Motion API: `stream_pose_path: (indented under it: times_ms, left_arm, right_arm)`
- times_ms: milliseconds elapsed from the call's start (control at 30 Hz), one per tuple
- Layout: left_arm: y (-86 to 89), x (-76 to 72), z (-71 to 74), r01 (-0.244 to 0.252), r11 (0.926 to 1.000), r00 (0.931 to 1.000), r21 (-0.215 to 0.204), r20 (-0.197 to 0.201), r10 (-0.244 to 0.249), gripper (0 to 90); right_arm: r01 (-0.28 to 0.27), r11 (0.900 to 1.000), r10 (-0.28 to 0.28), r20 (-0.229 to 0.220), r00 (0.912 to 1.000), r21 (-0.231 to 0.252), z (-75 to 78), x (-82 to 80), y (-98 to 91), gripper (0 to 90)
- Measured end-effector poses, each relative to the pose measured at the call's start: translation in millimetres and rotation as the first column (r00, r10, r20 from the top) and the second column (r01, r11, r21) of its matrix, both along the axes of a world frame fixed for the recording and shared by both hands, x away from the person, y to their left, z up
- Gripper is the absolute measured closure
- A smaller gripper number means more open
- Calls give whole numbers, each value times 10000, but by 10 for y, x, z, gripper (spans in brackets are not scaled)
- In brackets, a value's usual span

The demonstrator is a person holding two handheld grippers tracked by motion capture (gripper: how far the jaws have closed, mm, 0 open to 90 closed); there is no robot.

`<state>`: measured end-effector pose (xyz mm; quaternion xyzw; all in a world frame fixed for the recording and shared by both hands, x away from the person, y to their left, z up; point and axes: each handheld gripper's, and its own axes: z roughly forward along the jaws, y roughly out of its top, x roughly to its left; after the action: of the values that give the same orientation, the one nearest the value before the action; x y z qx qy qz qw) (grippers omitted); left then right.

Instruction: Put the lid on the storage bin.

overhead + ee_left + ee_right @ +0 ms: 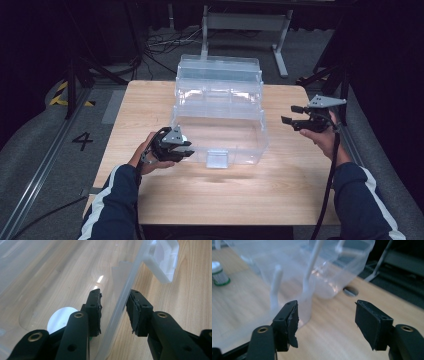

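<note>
A clear plastic box (220,95) with stepped upper trays stands open in the middle of the wooden table (210,195). My left gripper (189,148) is at the box's front left corner. In the left gripper view its jaws (115,307) straddle the clear front wall (124,291); the right pad is at the wall and a narrow gap shows at the left pad. My right gripper (290,114) hovers to the right of the box, above the table, open with nothing between its jaws (327,315). The box (317,262) lies ahead of it.
A white latch (217,159) (165,260) sits on the box's front wall. A small white-capped container with a green band (219,275) (61,317) is by the left gripper, apparently inside the box. Bare wood lies in front of the box. Metal stands and cables are beyond the table.
</note>
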<state>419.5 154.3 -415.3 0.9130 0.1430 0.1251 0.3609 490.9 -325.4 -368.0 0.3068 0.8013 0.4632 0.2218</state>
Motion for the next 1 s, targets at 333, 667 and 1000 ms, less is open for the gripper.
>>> stream_pose_path:
  times_ms: [333, 667, 1000]
  left_arm:
    - [11, 30, 1, 258, 9996, 9995, -80, -171, -259, 680]
    - [18, 41, 6, 409, 9992, 9990, -35, -181, -409, 696]
    - [20, 39, 6, 440, 9990, 9989, -11, -163, -440, 696]
  right_arm:
    - [-857, 9962, 865, 829, 9928, -131, 517, 238, 471, 358]
    - [-1622, 9854, 1655, 650, 9841, -525, 686, 528, 876, 372]
    - [-1984, 9784, 1990, 46, 9800, -589, 535, 763, 1201, 377]
